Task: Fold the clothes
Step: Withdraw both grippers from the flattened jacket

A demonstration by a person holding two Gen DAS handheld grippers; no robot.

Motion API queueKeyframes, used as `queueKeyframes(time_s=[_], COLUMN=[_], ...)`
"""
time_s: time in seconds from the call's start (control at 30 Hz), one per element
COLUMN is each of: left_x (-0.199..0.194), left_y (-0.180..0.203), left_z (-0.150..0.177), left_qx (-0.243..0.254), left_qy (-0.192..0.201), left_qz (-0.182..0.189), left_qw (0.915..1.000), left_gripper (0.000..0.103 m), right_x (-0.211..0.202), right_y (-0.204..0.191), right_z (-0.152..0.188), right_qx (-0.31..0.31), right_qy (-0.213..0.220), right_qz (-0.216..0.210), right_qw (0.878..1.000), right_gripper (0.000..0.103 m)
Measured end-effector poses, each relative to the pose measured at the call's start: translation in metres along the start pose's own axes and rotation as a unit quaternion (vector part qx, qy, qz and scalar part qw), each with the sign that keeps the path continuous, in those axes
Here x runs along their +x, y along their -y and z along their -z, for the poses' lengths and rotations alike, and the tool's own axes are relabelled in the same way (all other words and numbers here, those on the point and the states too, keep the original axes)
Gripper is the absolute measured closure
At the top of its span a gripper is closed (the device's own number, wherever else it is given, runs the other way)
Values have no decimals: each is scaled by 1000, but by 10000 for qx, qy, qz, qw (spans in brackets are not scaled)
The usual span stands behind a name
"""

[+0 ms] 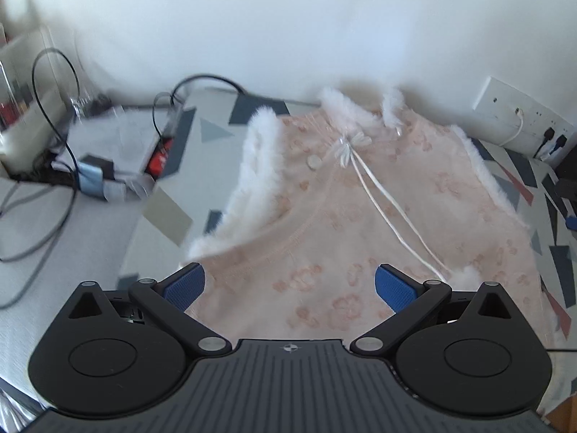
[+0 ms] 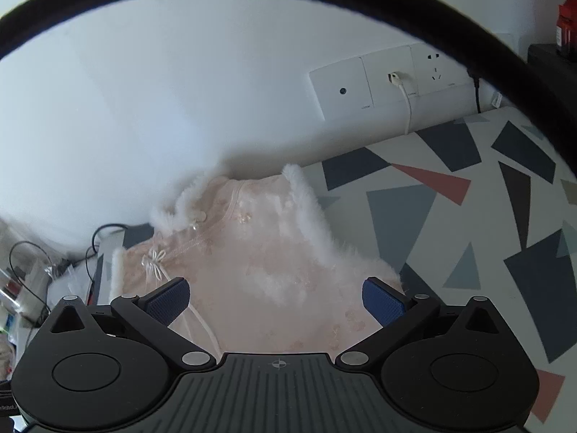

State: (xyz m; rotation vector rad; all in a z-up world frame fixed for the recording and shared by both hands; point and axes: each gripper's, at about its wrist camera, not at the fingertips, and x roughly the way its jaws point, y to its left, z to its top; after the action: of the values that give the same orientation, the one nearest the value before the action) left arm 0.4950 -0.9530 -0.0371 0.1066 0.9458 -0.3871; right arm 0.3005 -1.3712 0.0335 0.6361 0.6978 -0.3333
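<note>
I saw soft, even daylight, motion blur smearing the left wrist view, and heavy fisheye bending at edges.

My left gripper [image 1: 290, 286]: matt black plastic arms, dull metal pivot pins, blue pads [image 1: 391, 286] with fine rough grid texture. Right gripper [image 2: 276, 301] same build. Garment [image 1: 360, 216]: soft pink cloth, woven flower pattern, fluffy white fur trim [image 1: 252, 151], satin-like ribbon [image 1: 382, 195]. Table cover [image 2: 468, 223] smooth, matt print. Wall plates [image 2: 382, 79] glossy white plastic.
</note>
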Motion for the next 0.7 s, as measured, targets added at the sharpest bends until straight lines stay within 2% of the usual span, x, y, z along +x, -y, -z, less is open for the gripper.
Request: queueKeyframes(time_s=[0.13,0.27,0.33,0.43,0.5,0.57,0.7], left_x=[-17,-23,-17,0,8,12,25], left_y=[-2,-7,-11,-17,-19,-18,-12], left_z=[-14,-1,13,29,30,25,0], left_qx=[-216,-482,-674,-878,-858,-729,-73], left_qy=[464,775,749,330,226,306,491], left_qz=[52,250,358,502,509,448,330], left_qw=[9987,9955,9943,9943,9948,9959,9982], left_gripper=[0,0,0,0,0,0,0], right_x=[2,-6,-7,-8,-10,-10,-4], right_y=[13,3,-2,-5,-2,6,20], right_z=[-6,-9,-8,-7,-7,-11,-24], right_qx=[501,-48,-330,-534,-455,-321,-299], right_qy=[-168,-280,-330,-306,-203,-69,275], right_qz=[53,332,453,495,410,315,342], right_qw=[9986,9990,9979,9969,9979,9990,9986], right_gripper=[1,1,1,1,1,1,1])
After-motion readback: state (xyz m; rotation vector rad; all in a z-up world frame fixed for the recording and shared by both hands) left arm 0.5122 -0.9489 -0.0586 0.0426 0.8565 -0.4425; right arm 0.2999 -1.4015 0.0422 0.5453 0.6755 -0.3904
